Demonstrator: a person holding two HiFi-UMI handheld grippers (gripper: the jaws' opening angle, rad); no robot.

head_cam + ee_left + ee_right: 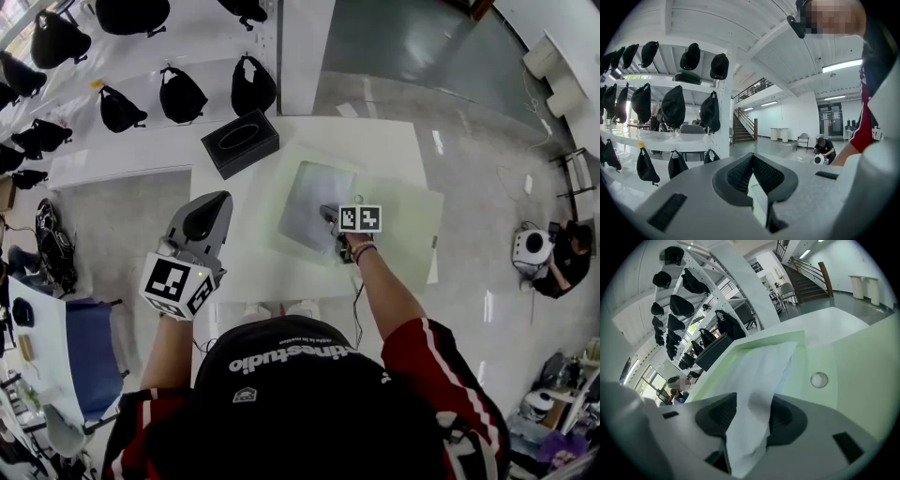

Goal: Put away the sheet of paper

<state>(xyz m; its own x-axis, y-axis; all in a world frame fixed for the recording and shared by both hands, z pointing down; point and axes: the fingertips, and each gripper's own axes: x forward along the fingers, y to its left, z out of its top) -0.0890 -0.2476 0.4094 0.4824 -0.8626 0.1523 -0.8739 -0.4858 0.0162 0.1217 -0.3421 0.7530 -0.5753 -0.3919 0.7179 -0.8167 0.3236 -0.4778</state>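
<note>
White surface (398, 150) carries the sheet of paper (315, 192), stretching ahead from inside the released right claw (332, 219); left claw (212, 204), clenched, sits farther.

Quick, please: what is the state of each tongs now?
Left tongs: closed, empty.
Right tongs: open; paper lies between, not gripped.
</note>
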